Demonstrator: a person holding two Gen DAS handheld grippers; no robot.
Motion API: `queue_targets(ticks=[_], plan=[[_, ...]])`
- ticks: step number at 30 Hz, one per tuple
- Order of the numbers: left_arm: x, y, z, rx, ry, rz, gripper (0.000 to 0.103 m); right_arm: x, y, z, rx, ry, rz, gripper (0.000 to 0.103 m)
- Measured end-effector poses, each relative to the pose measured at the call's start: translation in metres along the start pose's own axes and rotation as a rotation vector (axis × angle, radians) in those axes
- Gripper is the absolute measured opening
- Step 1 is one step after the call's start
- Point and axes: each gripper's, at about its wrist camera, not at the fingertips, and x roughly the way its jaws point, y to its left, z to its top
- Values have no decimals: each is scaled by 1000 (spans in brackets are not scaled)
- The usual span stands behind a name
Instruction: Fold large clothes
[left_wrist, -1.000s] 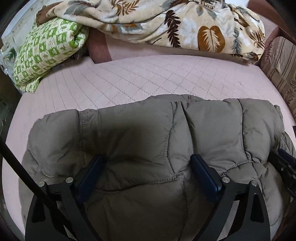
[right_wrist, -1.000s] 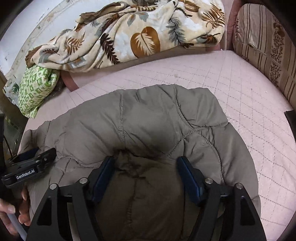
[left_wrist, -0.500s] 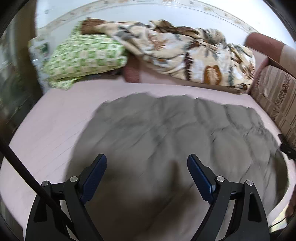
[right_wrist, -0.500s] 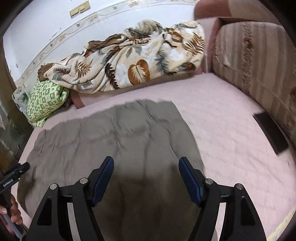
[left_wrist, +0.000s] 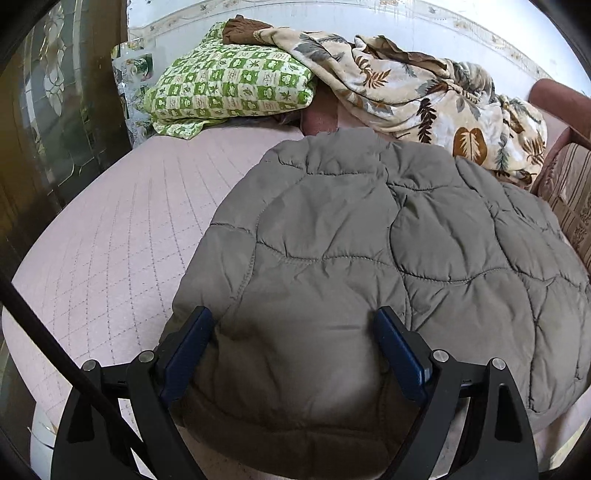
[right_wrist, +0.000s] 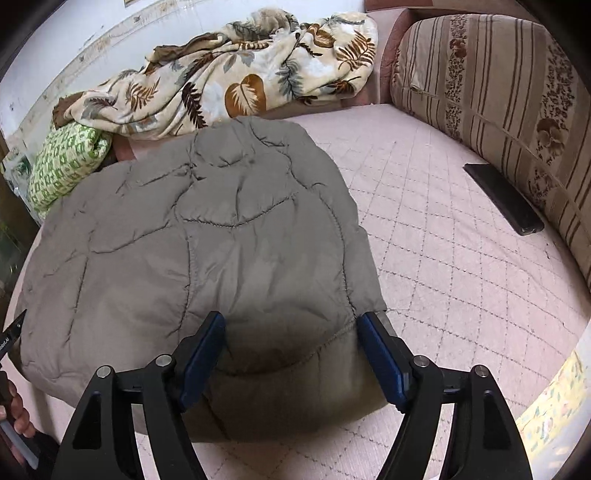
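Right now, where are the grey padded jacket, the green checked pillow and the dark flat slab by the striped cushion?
grey padded jacket (left_wrist: 332, 236): left wrist view, quilted middle.
green checked pillow (left_wrist: 229, 88): left wrist view, top face.
dark flat slab (right_wrist: 502, 197): right wrist view, its middle.

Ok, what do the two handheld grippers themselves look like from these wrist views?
Both the left gripper and right gripper match: black angular finger arms with silver round bolts and dark blue flat pads. A black cable runs diagonally beside the left one.

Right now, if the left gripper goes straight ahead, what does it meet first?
Most likely the grey padded jacket, already between the open jaws of the left gripper; the depth is unclear.
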Motion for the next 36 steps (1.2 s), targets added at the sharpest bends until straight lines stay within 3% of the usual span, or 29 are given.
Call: queue_targets(ticks=[2,5,7,9,12,18,23,36], plan=[[-9,-1,-1,10,-42,17,89,-7,2,1,4,-33,-18,80],[-31,-9,-5,51,-139,16,89,-33,22,0,-60,-168,-26,80],[-49,-21,-13,82,-196,-22,89,-46,41,-4,-128,-221,-1,80],[-60,-35,-23,93,-196,-90,88,-53,62,-15,-186,-239,67,80],[-61,-63,-39,175,-175,-127,88,-53,85,-30,-224,-222,117,80],[-28,-87,-48,275,-61,-90,90,-12,105,-42,-269,-74,62,81],[-27,-90,-46,281,-64,-93,90,-3,106,-37,-279,-66,44,87],[-29,-94,-48,284,-73,-87,91,-18,107,-43,-270,-99,62,88]])
